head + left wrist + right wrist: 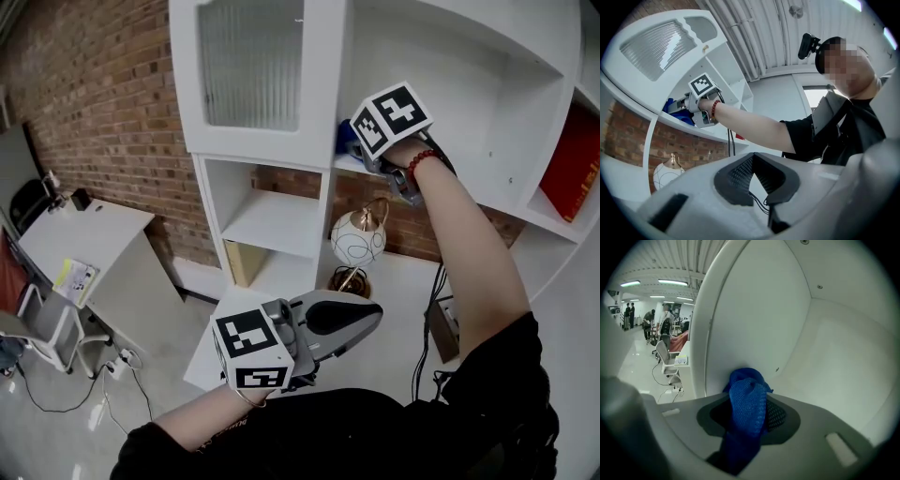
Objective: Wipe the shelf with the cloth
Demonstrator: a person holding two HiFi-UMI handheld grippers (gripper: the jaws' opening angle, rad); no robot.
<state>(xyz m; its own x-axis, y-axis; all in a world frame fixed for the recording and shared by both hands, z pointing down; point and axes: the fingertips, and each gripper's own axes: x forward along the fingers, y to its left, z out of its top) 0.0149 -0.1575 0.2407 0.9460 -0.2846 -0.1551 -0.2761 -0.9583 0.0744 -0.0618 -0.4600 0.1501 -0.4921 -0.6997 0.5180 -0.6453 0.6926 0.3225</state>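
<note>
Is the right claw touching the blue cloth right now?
Touching. In the right gripper view the right claw is shut on the blue cloth, which is pinched between its jaws and bunches out past them.

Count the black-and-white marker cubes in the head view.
2. One marker cube rides on the left gripper, held low by the person's body; the other on the right gripper, raised at the white shelf with the blue mesh cloth.

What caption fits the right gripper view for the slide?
Right tool shut on a bunched blue cloth, held inside a white shelf compartment.
</note>
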